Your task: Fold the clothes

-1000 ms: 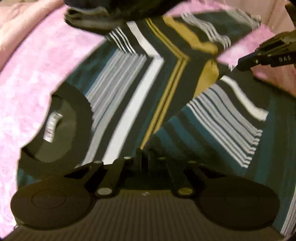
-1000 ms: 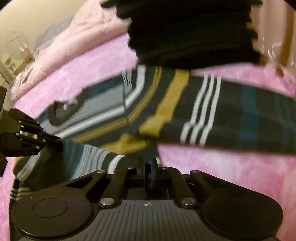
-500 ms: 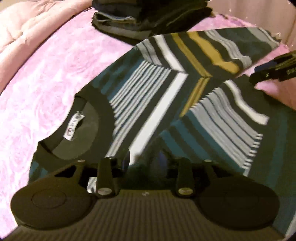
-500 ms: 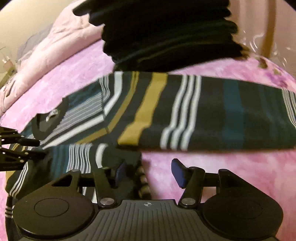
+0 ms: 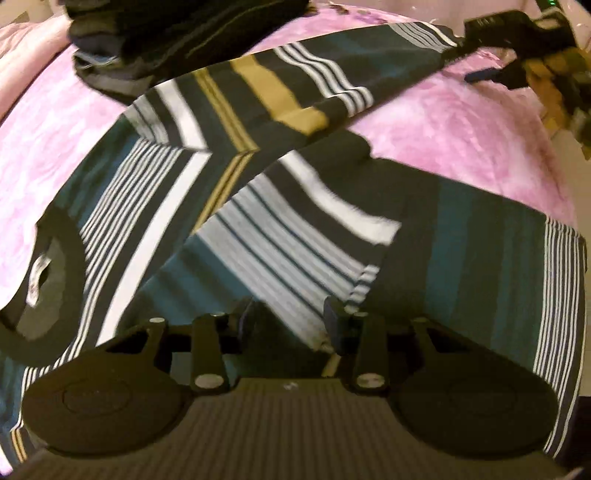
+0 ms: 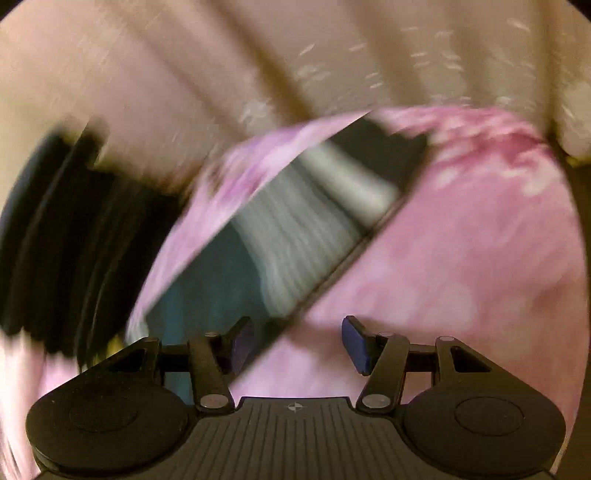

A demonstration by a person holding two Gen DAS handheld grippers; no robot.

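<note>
A striped sweater (image 5: 236, 192) in dark, teal, white and mustard lies flat on the pink bed cover (image 5: 461, 125). One sleeve (image 5: 306, 236) is folded across its body. My left gripper (image 5: 290, 325) hangs open just above that folded sleeve, pads apart and not pressing it. The other sleeve (image 5: 332, 77) stretches out to the far right, and my right gripper (image 5: 517, 48) hovers by its cuff. In the blurred right wrist view, my right gripper (image 6: 297, 343) stands open over the cover, with that sleeve's end (image 6: 295, 229) just ahead of its left finger.
A stack of dark folded clothes (image 5: 177, 33) sits at the far edge of the bed, also seen as a dark stack (image 6: 55, 240) on the left. A pale curtain (image 6: 258, 66) hangs behind the bed. Pink cover (image 6: 461, 277) lies to the right of the sleeve.
Both grippers let go of the folded sleeve and opened. The right one swung away to the far sleeve's cuff and rolled over. The left one slid along the sweater.
</note>
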